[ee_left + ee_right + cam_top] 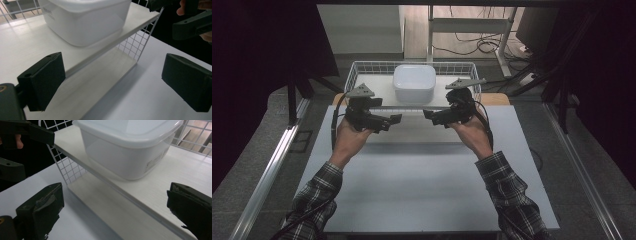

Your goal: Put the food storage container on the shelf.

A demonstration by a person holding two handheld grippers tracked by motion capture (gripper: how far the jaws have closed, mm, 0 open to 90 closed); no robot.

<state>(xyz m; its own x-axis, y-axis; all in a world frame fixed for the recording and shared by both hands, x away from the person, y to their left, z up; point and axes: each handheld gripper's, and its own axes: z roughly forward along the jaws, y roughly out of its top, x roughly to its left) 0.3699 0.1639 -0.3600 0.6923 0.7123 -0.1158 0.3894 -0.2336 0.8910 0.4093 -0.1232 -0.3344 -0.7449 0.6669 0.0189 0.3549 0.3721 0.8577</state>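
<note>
Fingers [41, 80] wide apart (both grippers) above white table [422, 190], dim room.

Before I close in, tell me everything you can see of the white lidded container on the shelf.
The white container is a squarish, round-cornered tub of translucent-looking plastic with a fitted lid overhanging its walls. A small label sits low on one side. It stands upright, lid on, on the white shelf board inside the wire basket, touching nothing else. Both grippers are clear of it.
</note>
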